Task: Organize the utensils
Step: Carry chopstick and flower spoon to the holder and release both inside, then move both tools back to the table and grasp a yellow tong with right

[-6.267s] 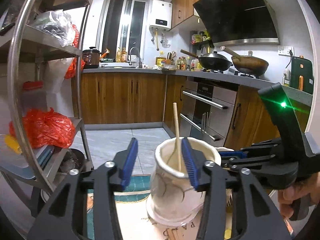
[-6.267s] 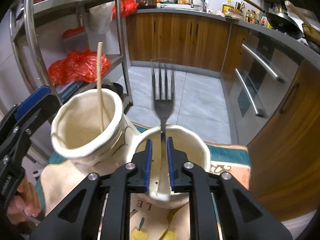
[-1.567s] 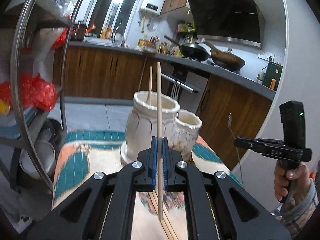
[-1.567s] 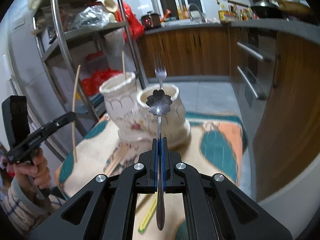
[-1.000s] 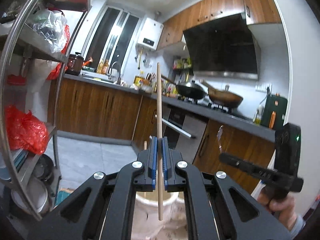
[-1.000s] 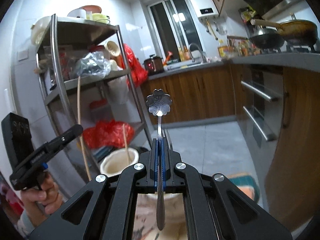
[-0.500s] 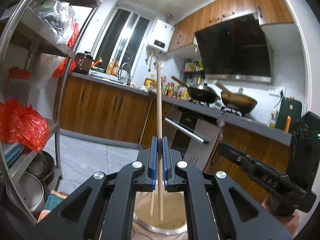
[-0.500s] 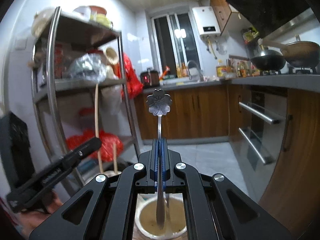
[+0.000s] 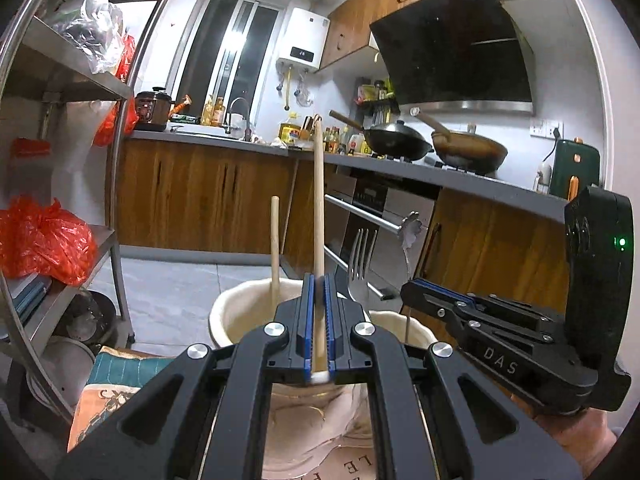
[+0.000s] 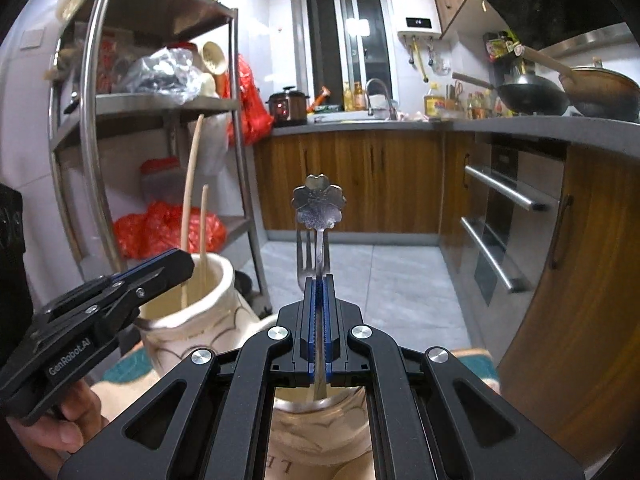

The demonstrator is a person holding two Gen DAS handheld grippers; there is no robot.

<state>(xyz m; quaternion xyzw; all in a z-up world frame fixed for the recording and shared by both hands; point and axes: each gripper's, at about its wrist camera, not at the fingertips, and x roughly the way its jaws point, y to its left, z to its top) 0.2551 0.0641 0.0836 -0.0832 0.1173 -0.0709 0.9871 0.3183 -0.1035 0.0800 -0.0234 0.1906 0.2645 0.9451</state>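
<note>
Left tool (image 9: 318, 328) grips a wooden chopstick (image 9: 318, 200) upright above the cream vase (image 9: 240, 312); right tool (image 10: 318, 328) clamps a flower-ended spoon (image 10: 319, 204).

The chopstick (image 9: 318, 200) is matt pale wood, the spoon (image 10: 319, 204) shiny metal, the jars (image 10: 188, 320) glazed cream ceramic, the cloth (image 9: 116, 384) woven.

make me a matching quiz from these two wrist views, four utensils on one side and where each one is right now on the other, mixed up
Things
1. long chopstick
2. short chopstick
3. flower-handled spoon
4. fork

Places
A. clamped in the right gripper
B. standing loose in the taller jar
C. clamped in the left gripper
D. standing loose in the shorter jar

Pairs: 1-C, 2-B, 3-A, 4-D
</note>
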